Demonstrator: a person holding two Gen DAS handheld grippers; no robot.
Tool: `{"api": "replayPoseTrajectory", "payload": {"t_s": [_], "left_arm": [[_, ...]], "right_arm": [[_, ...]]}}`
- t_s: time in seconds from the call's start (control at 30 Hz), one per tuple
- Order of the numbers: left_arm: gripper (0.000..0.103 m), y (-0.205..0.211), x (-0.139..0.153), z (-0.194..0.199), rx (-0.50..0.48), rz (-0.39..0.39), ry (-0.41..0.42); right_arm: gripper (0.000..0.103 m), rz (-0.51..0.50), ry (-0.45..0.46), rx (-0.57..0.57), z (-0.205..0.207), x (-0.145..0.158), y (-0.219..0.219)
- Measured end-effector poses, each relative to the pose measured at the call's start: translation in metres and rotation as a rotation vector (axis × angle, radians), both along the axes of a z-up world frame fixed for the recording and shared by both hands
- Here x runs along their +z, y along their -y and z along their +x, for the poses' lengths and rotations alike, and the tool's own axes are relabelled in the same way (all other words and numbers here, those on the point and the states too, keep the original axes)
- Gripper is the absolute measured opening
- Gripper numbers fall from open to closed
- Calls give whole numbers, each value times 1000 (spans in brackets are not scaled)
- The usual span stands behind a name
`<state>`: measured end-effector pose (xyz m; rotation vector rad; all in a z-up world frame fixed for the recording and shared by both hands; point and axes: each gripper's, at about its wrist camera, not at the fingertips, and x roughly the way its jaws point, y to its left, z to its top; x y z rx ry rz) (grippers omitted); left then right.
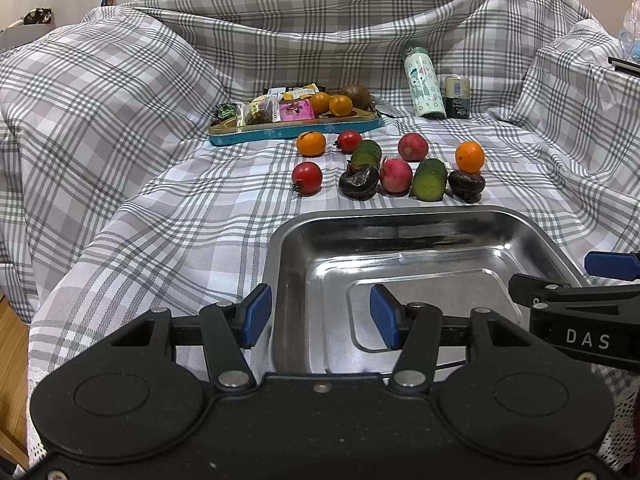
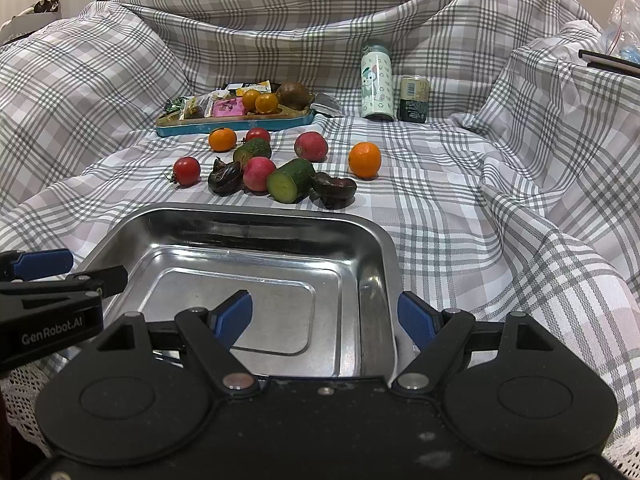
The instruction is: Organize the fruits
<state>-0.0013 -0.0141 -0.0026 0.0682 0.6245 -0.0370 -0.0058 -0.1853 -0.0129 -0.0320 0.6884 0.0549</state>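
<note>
An empty steel tray [image 1: 288, 240] [image 2: 384, 248] lies near me on the checked cloth. My left gripper [image 1: 320, 316] stands open astride the tray's left rim. My right gripper [image 2: 326, 316] is open over its right rim. Beyond the tray lie loose pieces: two red tomatoes [image 1: 307, 177] [image 2: 187, 171], oranges [image 1: 470, 156] [image 2: 364, 159], pink radishes [image 1: 395, 175] [image 2: 260, 174], cucumber pieces [image 1: 429, 179] [image 2: 290, 180] and dark water chestnuts [image 1: 359, 181] [image 2: 334, 189]. Nothing is held by either gripper.
A blue tin [image 1: 296, 130] [image 2: 236, 125] at the back holds snack packets, two small oranges and a brown fruit. A patterned bottle [image 1: 424, 80] [image 2: 376, 82] and a green can [image 1: 457, 97] [image 2: 414, 99] stand right of it. Cloth folds rise on all sides.
</note>
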Motion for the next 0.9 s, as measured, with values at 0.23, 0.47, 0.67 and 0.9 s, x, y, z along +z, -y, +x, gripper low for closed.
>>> {"api": "replayPoseTrajectory", "payload": {"t_s": [0.23,0.47,0.67,0.9], "left_arm": [[59,0,0,0,0,0,0],[60,0,0,0,0,2,0],[59,1,-1,-1,1,-2,2],[59,-5,11,-5,-8,-35,19]], "right_arm": [[83,0,0,0,0,0,0],[83,-1,0,0,0,0,0],[83,-9,8,4,-2,1,-2],[82,-5,56,12,-4,14,1]]}}
